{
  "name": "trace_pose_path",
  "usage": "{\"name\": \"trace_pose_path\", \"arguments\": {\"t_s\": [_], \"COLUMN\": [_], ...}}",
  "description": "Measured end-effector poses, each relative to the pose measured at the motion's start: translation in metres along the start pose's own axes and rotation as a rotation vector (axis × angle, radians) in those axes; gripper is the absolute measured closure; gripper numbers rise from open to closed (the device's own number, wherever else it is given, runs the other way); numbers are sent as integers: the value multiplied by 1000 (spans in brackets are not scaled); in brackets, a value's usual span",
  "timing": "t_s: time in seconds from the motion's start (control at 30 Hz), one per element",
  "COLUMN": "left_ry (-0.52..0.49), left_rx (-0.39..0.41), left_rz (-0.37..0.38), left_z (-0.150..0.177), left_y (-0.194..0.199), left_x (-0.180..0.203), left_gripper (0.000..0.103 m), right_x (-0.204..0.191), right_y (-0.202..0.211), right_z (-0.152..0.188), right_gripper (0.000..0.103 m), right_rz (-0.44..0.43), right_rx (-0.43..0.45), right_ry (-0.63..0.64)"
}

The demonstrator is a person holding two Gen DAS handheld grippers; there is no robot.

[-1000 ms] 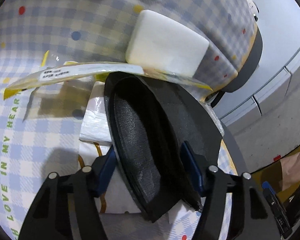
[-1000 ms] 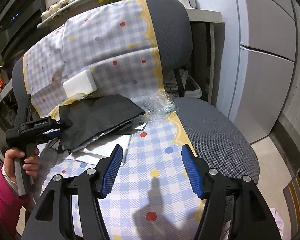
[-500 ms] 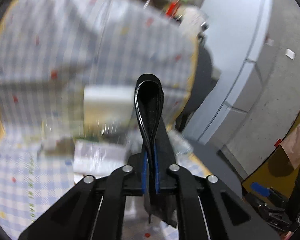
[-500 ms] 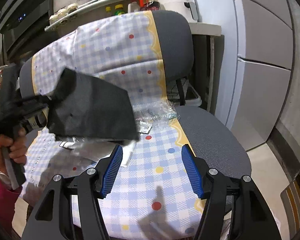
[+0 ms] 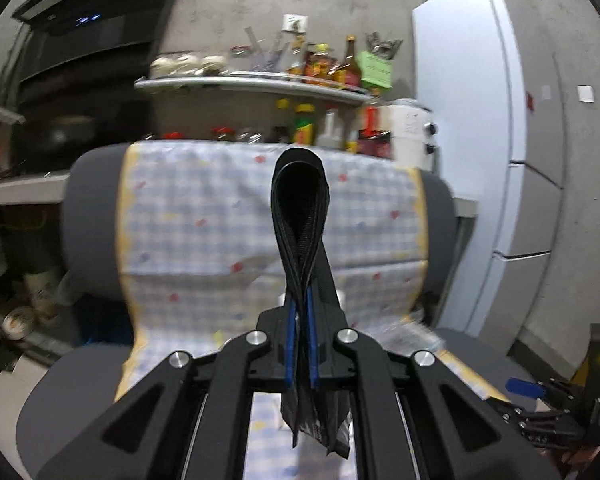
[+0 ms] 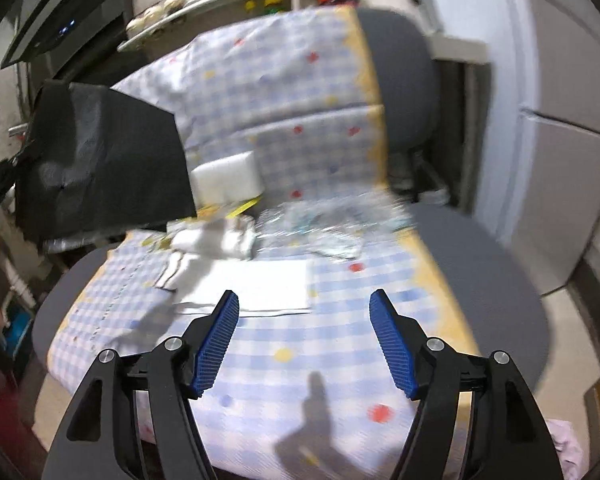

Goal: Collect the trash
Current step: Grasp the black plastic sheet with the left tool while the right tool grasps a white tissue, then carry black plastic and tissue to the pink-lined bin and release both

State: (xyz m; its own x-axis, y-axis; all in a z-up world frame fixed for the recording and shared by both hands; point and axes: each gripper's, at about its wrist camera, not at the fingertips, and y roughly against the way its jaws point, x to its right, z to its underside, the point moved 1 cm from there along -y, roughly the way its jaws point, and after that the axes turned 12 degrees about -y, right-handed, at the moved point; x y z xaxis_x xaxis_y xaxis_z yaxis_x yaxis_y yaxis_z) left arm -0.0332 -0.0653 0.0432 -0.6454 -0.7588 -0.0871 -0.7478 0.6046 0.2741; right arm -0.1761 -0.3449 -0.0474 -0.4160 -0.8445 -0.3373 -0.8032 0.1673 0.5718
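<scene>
One black trash bag [image 5: 300, 240], folded flat, is pinched between the blue pads of the left tool [image 5: 300, 344], which is clamped tight on it. A second ago the bag lay on the chair seat [image 6: 480, 280] among the litter with that tool's pads still apart around it; now it is lifted clear, above the seat's left edge and in front of the backrest. That likely means the container is in hand and must be opened before anything goes in. The right tool [image 6: 304, 336] hovers over the seat's front, pads wide apart, holding nothing. On the seat's checked cloth [image 6: 340, 360] remain a white paper sheet [image 6: 268, 284], a crumpled clear wrapper [image 6: 324, 228] and a white foam block [image 6: 228, 176] against the backrest. Behind the chair, a shelf of bottles [image 5: 324, 76] and a white fridge [image 5: 480, 120].
</scene>
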Motion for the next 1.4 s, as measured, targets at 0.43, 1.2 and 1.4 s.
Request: {"name": "trace_pose_path", "arguments": {"t_s": [0.43,1.2,1.4], "left_ry": [110,67,-3], "left_rx": [-104,4,29], "left_rz": [-40,182,359], "left_z": [53,20,11], "left_y": [-5,29,36], "left_x": [-52,23,93], "left_gripper": [100,100,100], "right_x": [-50,13,58], "right_y": [-137,32,98], "right_z": [5,-28,-18], "right_gripper": [23,98,98], "right_rz": [80,59,175], "right_rx": [-234,64,142], "right_ry": [23,-41,-84]}}
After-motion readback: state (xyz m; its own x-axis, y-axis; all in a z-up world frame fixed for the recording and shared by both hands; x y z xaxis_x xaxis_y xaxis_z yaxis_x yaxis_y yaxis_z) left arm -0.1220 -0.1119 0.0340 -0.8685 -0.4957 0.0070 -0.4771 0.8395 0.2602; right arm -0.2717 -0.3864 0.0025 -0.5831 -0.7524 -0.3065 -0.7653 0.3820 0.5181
